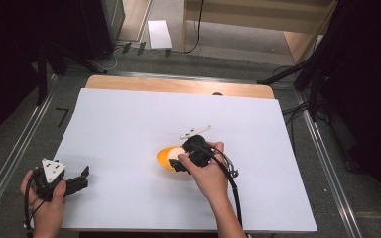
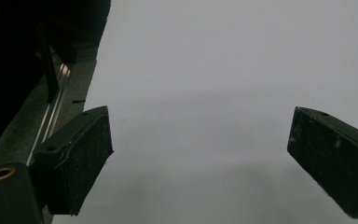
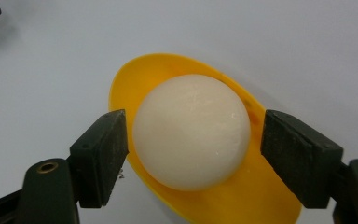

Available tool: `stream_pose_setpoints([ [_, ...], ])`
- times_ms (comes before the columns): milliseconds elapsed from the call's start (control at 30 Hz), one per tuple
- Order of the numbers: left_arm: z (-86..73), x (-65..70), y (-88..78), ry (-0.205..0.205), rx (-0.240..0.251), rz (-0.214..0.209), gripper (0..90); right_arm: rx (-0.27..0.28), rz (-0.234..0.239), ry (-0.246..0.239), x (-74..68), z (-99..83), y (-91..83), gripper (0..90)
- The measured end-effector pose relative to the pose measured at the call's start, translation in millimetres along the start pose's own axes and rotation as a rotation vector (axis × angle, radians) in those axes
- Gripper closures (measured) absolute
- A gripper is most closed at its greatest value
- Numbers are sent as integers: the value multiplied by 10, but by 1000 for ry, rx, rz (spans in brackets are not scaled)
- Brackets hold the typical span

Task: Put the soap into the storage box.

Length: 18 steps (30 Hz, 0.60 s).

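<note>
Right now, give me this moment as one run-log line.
right claw: open, straddling white ball in yellow dish | left claw: open, over bare white sheet | ball not gripped

The white sheet [image 1: 129, 124] lies bare all around the yellow dish [image 1: 164, 157], except on its near right side, where the right gripper [image 1: 178, 161] and hand [image 1: 209, 176] stand. The left gripper [image 1: 82, 179] is well apart, near-left of the dish.
</note>
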<state>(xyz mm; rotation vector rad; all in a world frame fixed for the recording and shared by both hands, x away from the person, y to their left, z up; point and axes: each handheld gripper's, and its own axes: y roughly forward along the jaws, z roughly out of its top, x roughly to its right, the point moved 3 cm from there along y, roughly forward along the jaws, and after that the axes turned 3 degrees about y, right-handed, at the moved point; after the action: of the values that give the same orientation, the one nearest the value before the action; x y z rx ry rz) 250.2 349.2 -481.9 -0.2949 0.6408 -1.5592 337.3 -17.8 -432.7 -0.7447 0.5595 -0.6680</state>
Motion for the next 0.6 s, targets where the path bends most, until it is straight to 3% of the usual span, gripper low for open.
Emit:
stream_pose_setpoints([
  [267,0,-2,1,0,0,1,70,58,-7,16,54,-21,-97,138],
  [600,0,-1,0,-1,0,1,70,113,-24,23,147,-90,-199,137],
])
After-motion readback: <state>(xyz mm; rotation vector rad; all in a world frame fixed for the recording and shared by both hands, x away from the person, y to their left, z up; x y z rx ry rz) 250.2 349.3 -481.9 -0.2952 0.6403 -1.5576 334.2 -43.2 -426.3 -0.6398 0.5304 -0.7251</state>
